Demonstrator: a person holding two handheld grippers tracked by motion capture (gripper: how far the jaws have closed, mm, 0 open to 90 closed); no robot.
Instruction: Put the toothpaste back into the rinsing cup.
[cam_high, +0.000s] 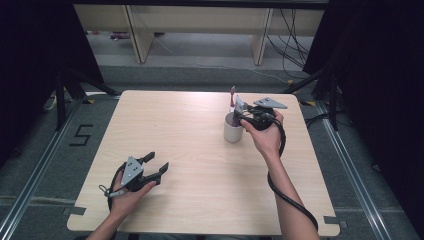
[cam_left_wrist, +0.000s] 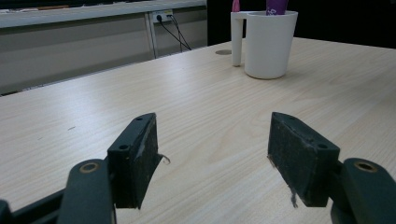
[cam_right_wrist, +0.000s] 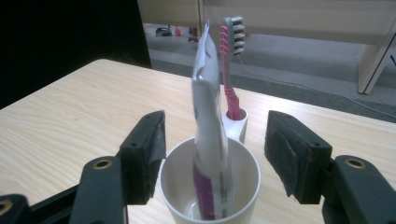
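A white and purple squeezed toothpaste tube (cam_right_wrist: 208, 140) stands tail-up inside a white plastic cup (cam_right_wrist: 243, 186) toward the far right part of the pale wooden desk (cam_high: 200, 135). A pink toothbrush with grey bristles (cam_right_wrist: 229, 70) stands upright in the cup's hollow side handle, just behind the tube. The right gripper (cam_right_wrist: 215, 158) hangs over the cup, its jaws spread wide on either side of the tube, touching neither it nor the cup. Well apart, near the front left of the desk, the left gripper (cam_left_wrist: 212, 158) rests low with its jaws apart and nothing between them.
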